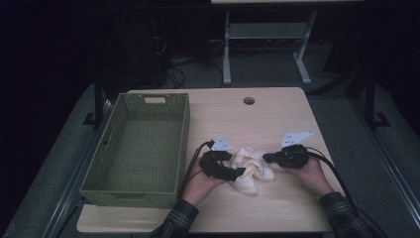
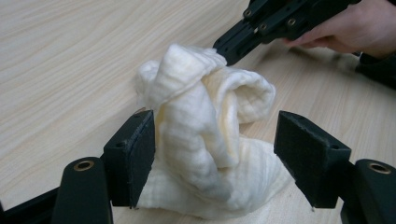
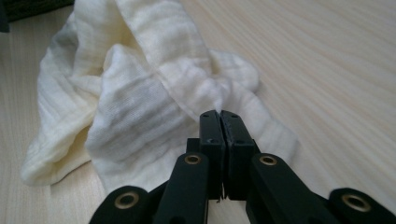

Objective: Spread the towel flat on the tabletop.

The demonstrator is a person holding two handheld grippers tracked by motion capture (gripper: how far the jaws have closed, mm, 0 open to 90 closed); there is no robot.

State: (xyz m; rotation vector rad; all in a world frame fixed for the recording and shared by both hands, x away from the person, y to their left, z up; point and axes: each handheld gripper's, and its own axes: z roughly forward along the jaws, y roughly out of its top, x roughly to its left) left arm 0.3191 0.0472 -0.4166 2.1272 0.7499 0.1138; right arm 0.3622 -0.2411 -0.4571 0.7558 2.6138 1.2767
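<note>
**Cloth pinch in progress, right side**

Cloth (image 1: pixel 252 169), cream and crumpled, is sitting near the table's (image 1: pixel 277 114) front edge, about mid-width, just right of the green basket (image 1: pixel 141 148). Right gripper (image 3: pixel 219 116) is pressing its jaws together on a fold at the cloth's right side; a thin edge looks caught between them, likely as a corner to lift or spread by. Left gripper (image 2: pixel 215 149) is standing with jaws spread, straddling the bunched cloth: one pad is just touching fabric, the other is apart, so it isn't gripping yet. It's probably waiting to take a second edge. Basket is standing empty along the table's left edge, likely the drop-off point.
</note>
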